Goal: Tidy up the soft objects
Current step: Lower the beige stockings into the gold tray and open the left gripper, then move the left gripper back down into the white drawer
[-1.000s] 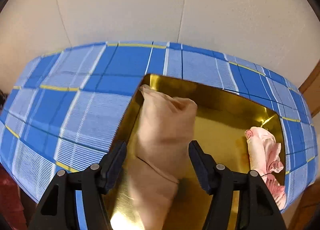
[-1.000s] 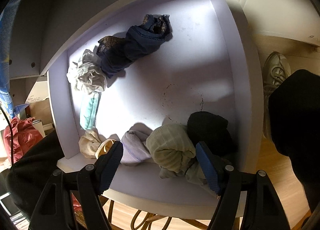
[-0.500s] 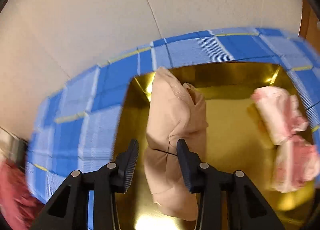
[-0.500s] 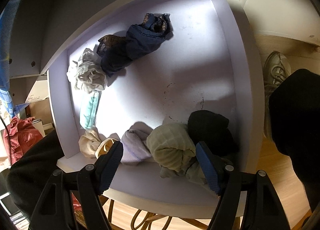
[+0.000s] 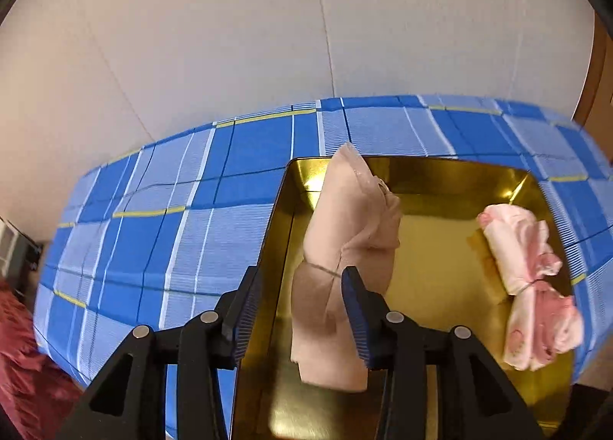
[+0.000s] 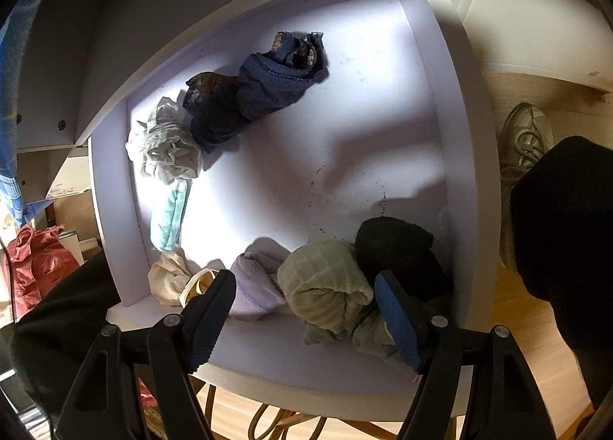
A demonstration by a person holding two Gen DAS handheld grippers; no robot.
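In the left wrist view my left gripper (image 5: 302, 279) is shut on a beige rolled cloth bundle (image 5: 345, 244) and holds it over the left part of a gold tin box (image 5: 452, 179). A pink-and-white rolled bundle (image 5: 528, 279) lies at the right side of the box. In the right wrist view my right gripper (image 6: 306, 287) is open and empty above the near edge of a white drawer (image 6: 345, 133). Below it lie a pale green rolled cloth (image 6: 325, 283), a lilac cloth (image 6: 256, 279) and a black bundle (image 6: 394, 248).
The gold box sits on a blue checked cloth (image 5: 153, 229) in front of a white wall. The drawer also holds navy lace bundles (image 6: 253, 91), a grey-white bundle (image 6: 168, 145), a mint roll (image 6: 168, 218) and a cream piece (image 6: 172, 279). A shoe (image 6: 525, 141) is on the wooden floor to the right.
My left gripper closed on the beige bundle and lifted it a little, and the view swung around. My right gripper stayed open and still over the drawer.
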